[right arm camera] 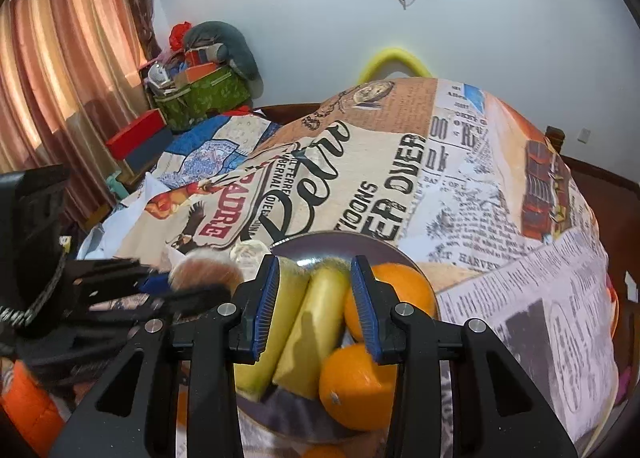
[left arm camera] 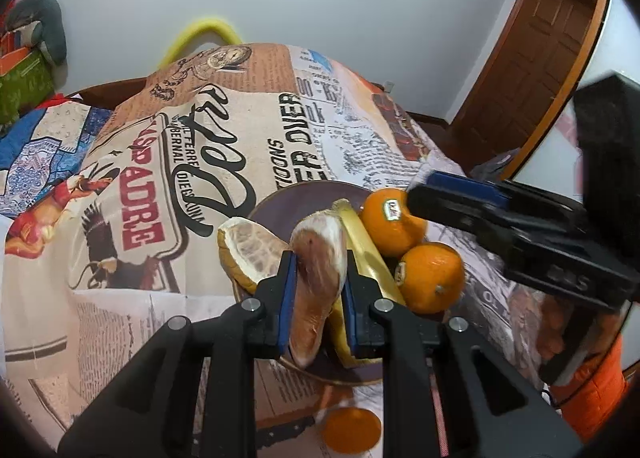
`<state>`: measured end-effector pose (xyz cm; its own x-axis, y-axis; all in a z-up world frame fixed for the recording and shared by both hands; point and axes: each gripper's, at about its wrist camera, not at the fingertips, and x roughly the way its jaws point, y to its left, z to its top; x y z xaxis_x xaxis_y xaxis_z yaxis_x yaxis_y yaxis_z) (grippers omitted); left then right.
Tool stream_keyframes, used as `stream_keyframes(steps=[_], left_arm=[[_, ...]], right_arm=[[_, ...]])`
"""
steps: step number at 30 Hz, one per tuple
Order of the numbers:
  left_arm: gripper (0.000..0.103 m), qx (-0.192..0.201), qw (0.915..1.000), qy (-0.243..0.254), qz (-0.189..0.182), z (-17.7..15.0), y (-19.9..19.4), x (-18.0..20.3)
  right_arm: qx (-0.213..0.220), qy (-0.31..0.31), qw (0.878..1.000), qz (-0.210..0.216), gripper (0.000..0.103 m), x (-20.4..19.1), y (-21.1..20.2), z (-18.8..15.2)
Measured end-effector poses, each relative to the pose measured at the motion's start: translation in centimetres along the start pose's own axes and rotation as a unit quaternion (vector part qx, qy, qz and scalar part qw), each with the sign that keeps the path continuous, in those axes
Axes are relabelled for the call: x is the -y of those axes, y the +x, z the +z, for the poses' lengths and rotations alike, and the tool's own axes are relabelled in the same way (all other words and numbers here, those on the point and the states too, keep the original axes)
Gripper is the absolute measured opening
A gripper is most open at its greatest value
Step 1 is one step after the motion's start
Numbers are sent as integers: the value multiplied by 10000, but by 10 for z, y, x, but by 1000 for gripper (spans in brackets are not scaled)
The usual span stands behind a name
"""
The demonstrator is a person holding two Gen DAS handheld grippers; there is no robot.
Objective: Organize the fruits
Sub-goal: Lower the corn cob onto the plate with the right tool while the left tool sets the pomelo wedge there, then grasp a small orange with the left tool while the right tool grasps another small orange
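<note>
While clamped on a peeled pomelo segment (left arm camera: 316,278), left gripper (left arm camera: 319,298) held over near edge of purple plate (left arm camera: 296,193); blue pads (left arm camera: 289,298) pressed against both flanks of segment, pinkish flesh hanging down between jaws. Just left of that gripper: second pomelo piece (left arm camera: 248,250), pith side up, resting on plate rim. Just right: banana (left arm camera: 368,254), partly behind right pad. Further right: two oranges (left arm camera: 394,221) with stickers, touching each other, on same plate. Below gripper, off plate: another orange (left arm camera: 352,434), blurred.

Right gripper (right arm camera: 316,306) closed on two bananas (right arm camera: 316,322) lying side by side lengthwise between its jaws; left pad (right arm camera: 266,302) against outer banana, right pad edge at inner one, contact there not fully clear. Directly right of and below right pad: the two oranges (right arm camera: 356,386), on plate (right arm camera: 340,246). Left of right gripper: left gripper (right arm camera: 160,290) with its pomelo segment (right arm camera: 204,266), motion-blurred.

Beyond both: table under newsprint-pattern cloth (right arm camera: 400,169); past that, blue patterned cloth (left arm camera: 36,149), yellow curved object (right arm camera: 394,61) at far edge, white wall (right arm camera: 280,37).
</note>
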<state>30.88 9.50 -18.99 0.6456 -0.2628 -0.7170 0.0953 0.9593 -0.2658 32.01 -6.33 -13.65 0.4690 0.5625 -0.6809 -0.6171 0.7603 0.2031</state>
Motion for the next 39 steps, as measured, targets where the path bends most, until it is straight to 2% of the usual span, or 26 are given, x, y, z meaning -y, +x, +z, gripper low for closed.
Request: stream_keyframes(steps=[7,8,12,21,30,34,39], left_arm=[[21,-185,9993,-93,297,2,18,-4],[23,-215,9992,-99,314,2,19,-5],[52,-206,9990,-111,389,2,15,-3],[52,-26,9991,85,411,-2,-13,12],[52,175,9986,288,398,-14,-53,36],[52,228,9981,390,418,-23,-70,48],[54,221,9977,424,472,-38,-83,55]], right_arm=[[33,60,9999,-85,34,10,-12,-14],[39,70,9999,-91,34,11,-13,-15],[36,111,9999,-98,34,14,-17,-21],[58,200,9997,-131,34,16,-30,-36],[193,79,9993,-308,34,3,-63,-48],[262,96,9991,-334,39,-2,-78,-56],[228,84,9990,-364,40,-10,-88,-71]])
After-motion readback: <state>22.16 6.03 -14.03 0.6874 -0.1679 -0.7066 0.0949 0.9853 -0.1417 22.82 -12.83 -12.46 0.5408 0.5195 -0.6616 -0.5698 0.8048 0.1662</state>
